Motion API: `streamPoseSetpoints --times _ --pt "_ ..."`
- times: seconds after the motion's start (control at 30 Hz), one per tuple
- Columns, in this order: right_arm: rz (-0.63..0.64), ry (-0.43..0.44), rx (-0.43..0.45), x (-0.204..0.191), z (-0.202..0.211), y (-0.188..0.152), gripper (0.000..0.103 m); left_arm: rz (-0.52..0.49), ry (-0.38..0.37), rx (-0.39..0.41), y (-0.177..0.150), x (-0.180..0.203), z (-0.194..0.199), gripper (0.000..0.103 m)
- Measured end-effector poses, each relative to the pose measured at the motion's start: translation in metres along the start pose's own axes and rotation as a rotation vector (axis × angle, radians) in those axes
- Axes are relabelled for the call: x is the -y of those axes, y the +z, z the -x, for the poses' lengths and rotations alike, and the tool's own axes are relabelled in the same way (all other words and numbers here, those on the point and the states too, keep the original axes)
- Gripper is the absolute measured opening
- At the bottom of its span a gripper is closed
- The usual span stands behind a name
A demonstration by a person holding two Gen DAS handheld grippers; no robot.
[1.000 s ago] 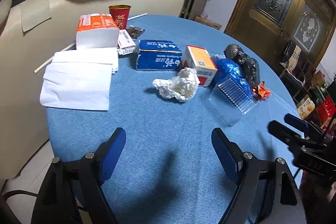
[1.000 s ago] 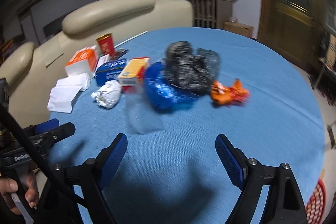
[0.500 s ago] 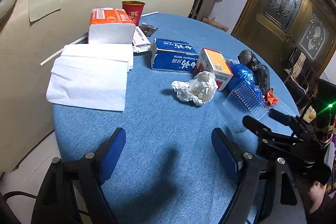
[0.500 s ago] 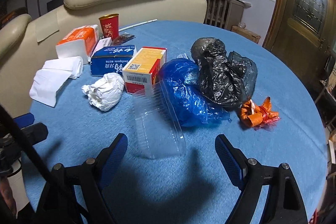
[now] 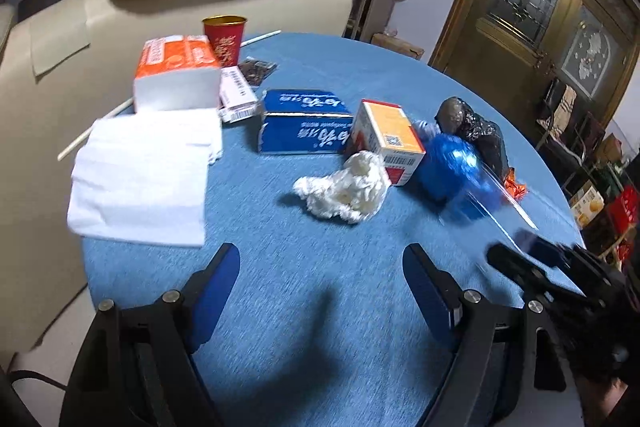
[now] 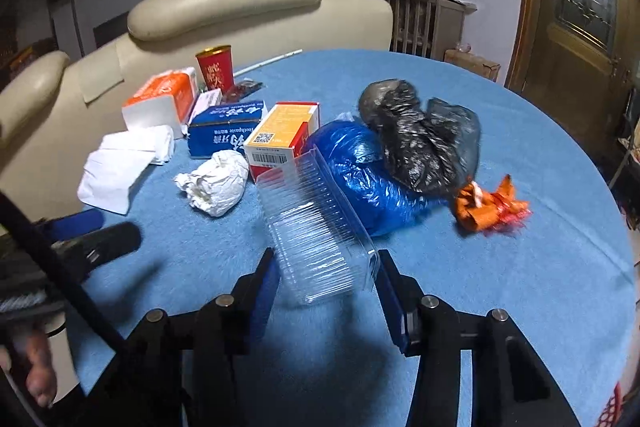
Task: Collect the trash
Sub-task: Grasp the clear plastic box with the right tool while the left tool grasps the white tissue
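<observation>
My right claw (image 6: 324, 283): its jaws have just been closing on the near end of the clear plastic tray (image 6: 316, 227); the blue pads sit against both long sides, so I read it as clamped.
My left claw (image 5: 320, 287): jaws wide apart, nothing between them, hovering over bare blue tabletop (image 5: 304, 327) short of the crumpled white paper (image 5: 344, 187).
Where the tray is: on the tabletop, its far end up against the blue plastic bag (image 6: 368, 179) and just beside the orange-and-white box (image 6: 280, 135).
How the tray should handle: very light, I judge, thin-walled and ribbed; it will flex and may crackle or bow if I squeeze hard. Smooth plastic, so it could slip.
Where I'd hold: across the short width near the end, as now, on the ribbed walls.
Other trash nearby: black plastic bag (image 6: 420, 139) behind the blue one, orange wrapper (image 6: 488, 207) to the right; all soft and light, I expect.
Edges: the round tabletop's rim curves close on my right and just under my claws.
Open room: bare cloth to the right and toward me; I'd draw the tray back that way, away from the boxes and bags.
</observation>
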State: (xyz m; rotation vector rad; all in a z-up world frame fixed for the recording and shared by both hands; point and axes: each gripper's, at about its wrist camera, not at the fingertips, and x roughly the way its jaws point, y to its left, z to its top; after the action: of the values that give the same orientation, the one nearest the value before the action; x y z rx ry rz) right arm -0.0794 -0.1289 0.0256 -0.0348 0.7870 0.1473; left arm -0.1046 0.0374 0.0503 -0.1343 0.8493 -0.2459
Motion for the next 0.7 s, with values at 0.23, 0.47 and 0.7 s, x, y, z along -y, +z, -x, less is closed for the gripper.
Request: streamPoseSetpoints --times 0.23,0.47,0.7 --pt "-0.102 0.024 0.007 0.024 0.037 -0.034 0.051 -0.061 0.013 -0.011 0.022 0.022 -0.032 0.084" --pt "-0.192 0.041 0.008 0.044 0.059 -0.056 0.051 -0.056 0.049 -0.063 0.038 0.027 -0.073 0.084" --pt "-0.250 0.035 0.016 0.058 0.068 -0.065 0.051 -0.068 0.078 -0.084 0.037 0.026 -0.089 0.055"
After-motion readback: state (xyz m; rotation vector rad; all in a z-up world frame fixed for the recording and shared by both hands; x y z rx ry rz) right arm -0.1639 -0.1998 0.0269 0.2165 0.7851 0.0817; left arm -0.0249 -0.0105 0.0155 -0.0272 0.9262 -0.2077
